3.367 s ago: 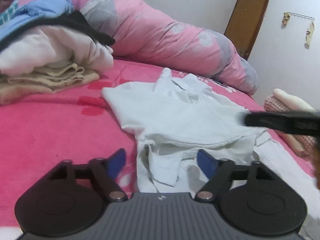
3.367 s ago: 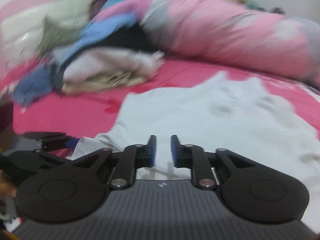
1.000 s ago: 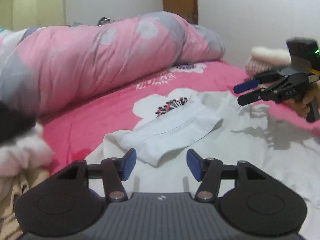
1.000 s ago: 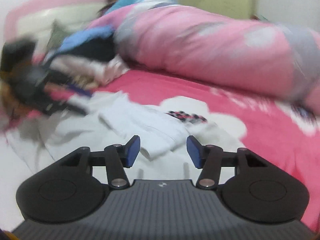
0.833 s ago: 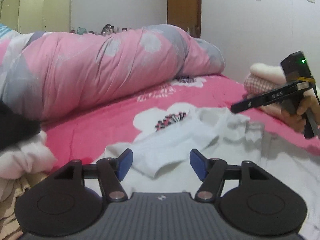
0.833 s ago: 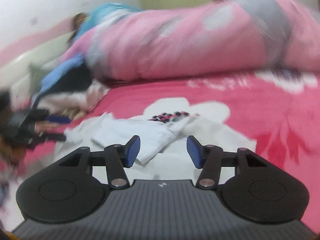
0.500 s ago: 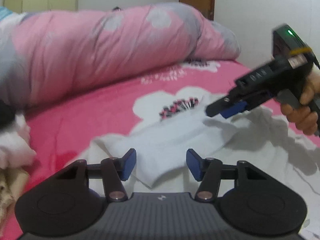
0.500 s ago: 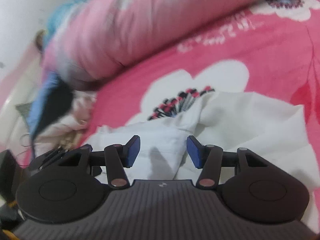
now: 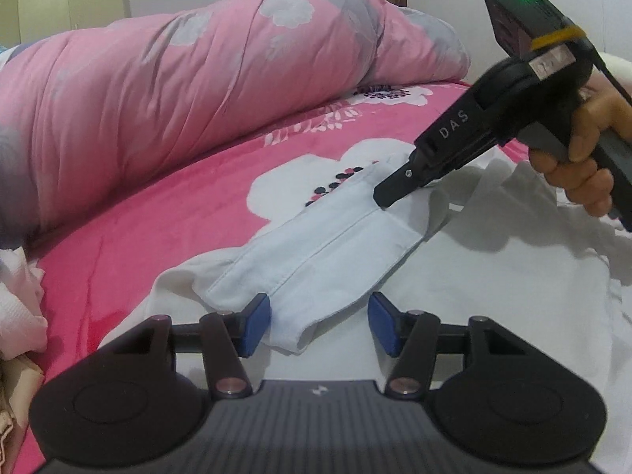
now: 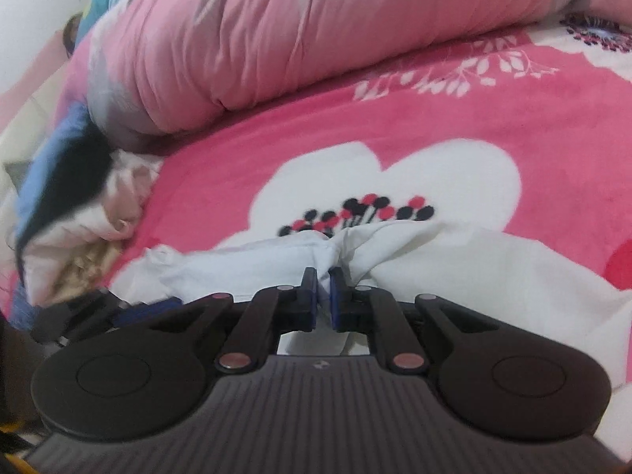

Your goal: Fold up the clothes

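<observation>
white shirt [image 9: 493,276]: smooth woven cloth. blanket [image 9: 166,213]: plush pink fleece. quilt [image 9: 158,71]: soft matt cloth. left gripper [image 9: 319,326]: matt black plastic, blue pads [image 9: 256,324].

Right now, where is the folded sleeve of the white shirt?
In the left wrist view, the sleeve lies mid-frame on the white shirt, its far end pinched by the right gripper.

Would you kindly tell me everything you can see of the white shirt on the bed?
The white shirt is thin, woven-looking cloth with a stitched collar, lying mostly flat but creased on the pink flowered blanket. Its collar lies as a long band with a seam along it. The right gripper is shut on the collar's far end, bunching the cloth there; the left gripper is open, with the collar's near end between its fingers.
</observation>
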Tool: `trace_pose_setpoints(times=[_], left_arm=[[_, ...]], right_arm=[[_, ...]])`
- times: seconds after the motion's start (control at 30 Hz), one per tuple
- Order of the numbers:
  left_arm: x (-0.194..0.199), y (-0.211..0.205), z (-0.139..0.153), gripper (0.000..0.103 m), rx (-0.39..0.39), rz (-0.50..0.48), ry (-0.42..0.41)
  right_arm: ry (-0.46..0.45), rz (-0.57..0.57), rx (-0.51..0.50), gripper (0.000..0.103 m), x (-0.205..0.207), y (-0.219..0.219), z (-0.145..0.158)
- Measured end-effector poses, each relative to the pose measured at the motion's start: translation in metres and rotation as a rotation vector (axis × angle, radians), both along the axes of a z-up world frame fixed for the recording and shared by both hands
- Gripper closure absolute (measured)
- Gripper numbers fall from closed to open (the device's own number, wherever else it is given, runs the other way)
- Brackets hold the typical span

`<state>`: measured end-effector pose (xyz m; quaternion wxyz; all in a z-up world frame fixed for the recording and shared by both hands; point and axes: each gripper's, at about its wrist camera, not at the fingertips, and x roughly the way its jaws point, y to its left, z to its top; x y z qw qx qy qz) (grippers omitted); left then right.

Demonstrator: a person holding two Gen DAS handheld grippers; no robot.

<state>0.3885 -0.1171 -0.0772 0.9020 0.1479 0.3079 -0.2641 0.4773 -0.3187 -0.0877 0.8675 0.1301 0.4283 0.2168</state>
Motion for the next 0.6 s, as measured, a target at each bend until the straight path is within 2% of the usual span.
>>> trace_pose_setpoints(times=[0.07, 0.1, 0.13, 0.2, 0.3, 0.37, 0.43, 0.5, 0.53, 0.6], left_arm=[[-0.003, 0.004, 0.002, 0.045, -0.006, 0.0, 0.002], [-0.005, 0.008, 0.005, 0.045, -0.013, -0.001, 0.001], [-0.006, 0.011, 0.008, 0.043, -0.019, -0.002, 0.001], [-0.013, 0.021, 0.016, 0.041, -0.041, -0.006, -0.02], [-0.012, 0.022, 0.015, 0.041, -0.023, 0.007, -0.029], [-0.009, 0.02, 0.011, 0.041, 0.001, 0.019, -0.029], [-0.006, 0.018, 0.008, 0.043, 0.024, 0.031, -0.028], [-0.003, 0.016, 0.004, 0.043, 0.048, 0.042, -0.028], [-0.002, 0.014, 0.002, 0.043, 0.059, 0.048, -0.028], [0.001, 0.012, -0.001, 0.043, 0.083, 0.06, -0.028]], right_arm=[[-0.039, 0.012, -0.018, 0.095, -0.005, 0.0, 0.002], [-0.061, 0.015, -0.031, 0.09, -0.008, 0.0, 0.004], [-0.081, 0.004, -0.047, 0.078, -0.013, -0.002, 0.009], [-0.125, -0.019, -0.073, 0.067, -0.024, -0.008, 0.021], [-0.21, -0.032, -0.086, 0.067, -0.044, -0.017, 0.041], [-0.265, -0.015, -0.073, 0.072, -0.056, -0.02, 0.053], [-0.279, 0.033, -0.051, 0.085, -0.062, -0.015, 0.056], [-0.268, 0.086, -0.074, 0.088, -0.063, -0.005, 0.047], [-0.238, 0.108, -0.093, 0.089, -0.061, 0.001, 0.036], [-0.141, 0.142, -0.197, 0.09, -0.055, 0.016, 0.004]])
